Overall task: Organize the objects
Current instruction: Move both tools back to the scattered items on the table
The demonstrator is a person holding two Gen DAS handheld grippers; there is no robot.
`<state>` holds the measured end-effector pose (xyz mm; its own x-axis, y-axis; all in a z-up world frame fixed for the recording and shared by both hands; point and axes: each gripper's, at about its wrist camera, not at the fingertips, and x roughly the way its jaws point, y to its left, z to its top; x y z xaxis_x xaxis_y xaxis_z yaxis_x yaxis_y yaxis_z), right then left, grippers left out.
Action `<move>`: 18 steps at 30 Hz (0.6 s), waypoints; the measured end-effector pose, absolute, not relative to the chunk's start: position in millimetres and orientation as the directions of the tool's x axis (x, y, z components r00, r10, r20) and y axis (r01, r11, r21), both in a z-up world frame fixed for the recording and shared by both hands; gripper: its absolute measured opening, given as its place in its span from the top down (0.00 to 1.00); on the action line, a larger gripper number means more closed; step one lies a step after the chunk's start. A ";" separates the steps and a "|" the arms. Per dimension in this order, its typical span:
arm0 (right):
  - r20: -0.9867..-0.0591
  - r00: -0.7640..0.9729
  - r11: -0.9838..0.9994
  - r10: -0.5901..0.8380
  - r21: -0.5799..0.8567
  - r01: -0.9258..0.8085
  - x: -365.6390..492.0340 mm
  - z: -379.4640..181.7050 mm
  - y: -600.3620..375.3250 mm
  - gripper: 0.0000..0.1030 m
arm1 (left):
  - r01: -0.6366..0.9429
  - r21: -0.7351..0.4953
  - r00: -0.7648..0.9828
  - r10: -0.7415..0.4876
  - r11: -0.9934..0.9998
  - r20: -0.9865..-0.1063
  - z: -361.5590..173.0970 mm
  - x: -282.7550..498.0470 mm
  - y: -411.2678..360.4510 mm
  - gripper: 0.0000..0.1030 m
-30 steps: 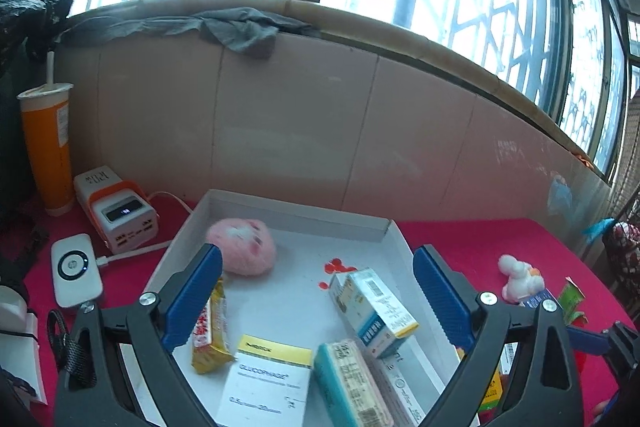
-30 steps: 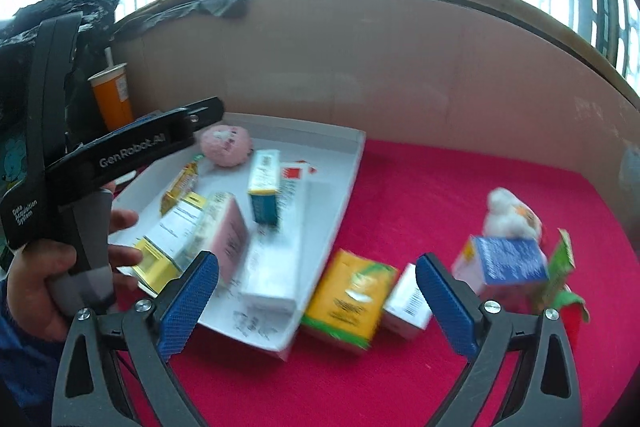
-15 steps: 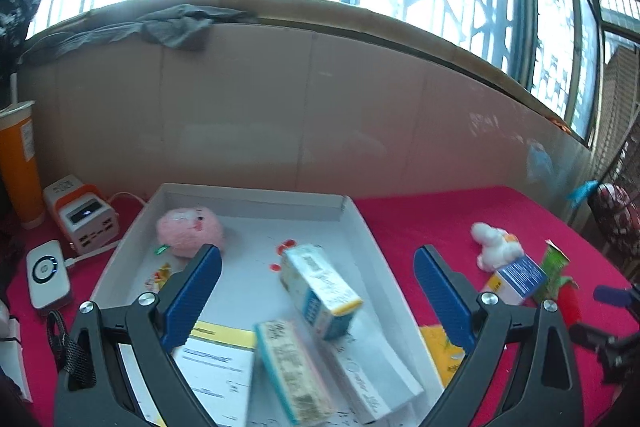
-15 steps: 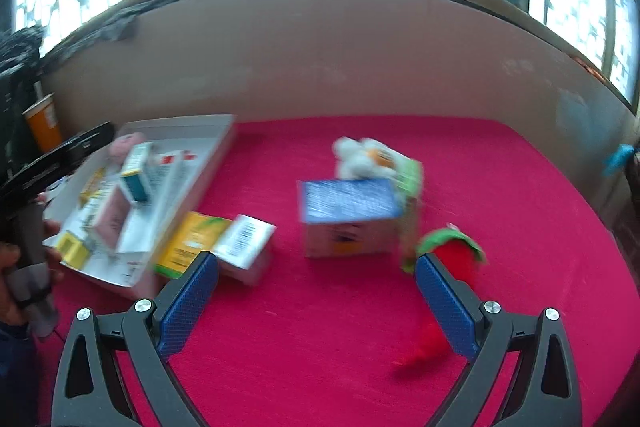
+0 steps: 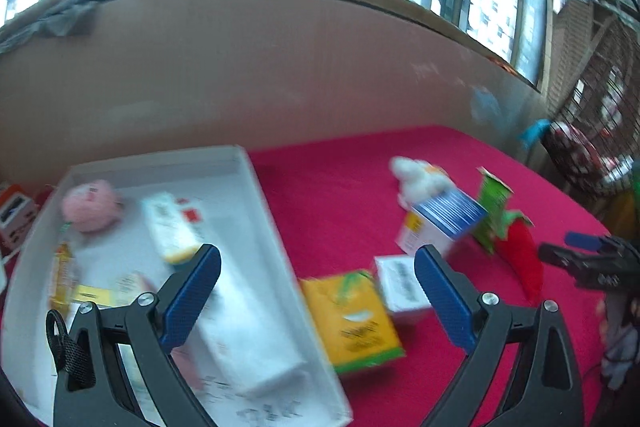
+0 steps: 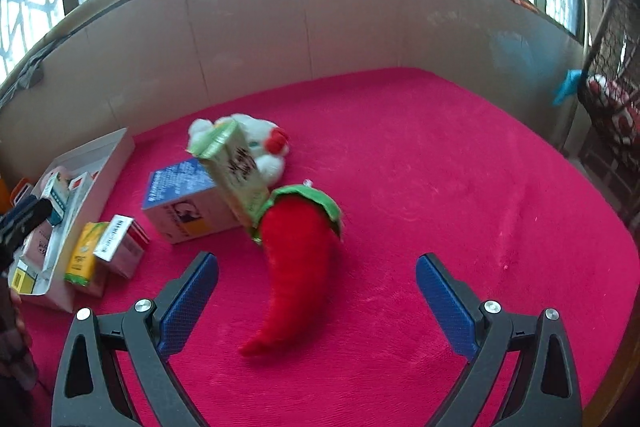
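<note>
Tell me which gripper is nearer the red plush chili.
Right. The right gripper hangs open just short of the red plush chili, whose tip lies between its jaws. The left gripper is open farther off by the white tray.

Red plush chili (image 6: 298, 259) with green cap lay on the red cloth, tip toward camera. Green carton (image 6: 236, 173) leaned tilted against its cap, touching a blue-topped box (image 6: 182, 201). White plush (image 6: 260, 143) sat behind. Yellow box (image 5: 354, 323) and white box (image 5: 402, 285) lay just beside the white tray (image 5: 276, 255), which held a pink plush (image 5: 90, 205) and several boxes.
</note>
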<state>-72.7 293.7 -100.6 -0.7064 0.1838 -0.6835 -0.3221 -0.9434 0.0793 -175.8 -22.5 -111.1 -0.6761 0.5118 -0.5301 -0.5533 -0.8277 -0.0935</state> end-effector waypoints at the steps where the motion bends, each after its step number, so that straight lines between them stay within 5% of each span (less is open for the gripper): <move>1: -0.692 -0.700 -0.943 0.178 0.082 -0.321 -75.1 -104.6 295.9 0.02 | -0.570 -0.086 -0.661 0.519 -0.817 -0.542 -114.3 -173.1 -16.4 0.06; 8: -0.710 -0.693 -0.959 0.127 0.090 -0.268 -102.8 -118.7 297.5 0.03 | -0.627 -0.048 -0.596 0.518 -0.778 -0.614 -128.1 -164.5 20.2 0.06; 15: -0.745 -0.662 -0.976 0.077 0.079 -0.203 -127.4 -127.3 292.0 0.34 | -0.645 -0.015 -0.545 0.473 -0.764 -0.692 -139.5 -175.7 50.5 0.06; 18: -0.752 -0.656 -0.980 0.060 0.081 -0.183 -128.4 -131.1 288.6 0.37 | -0.666 -0.008 -0.527 0.477 -0.746 -0.703 -139.7 -178.4 60.1 0.06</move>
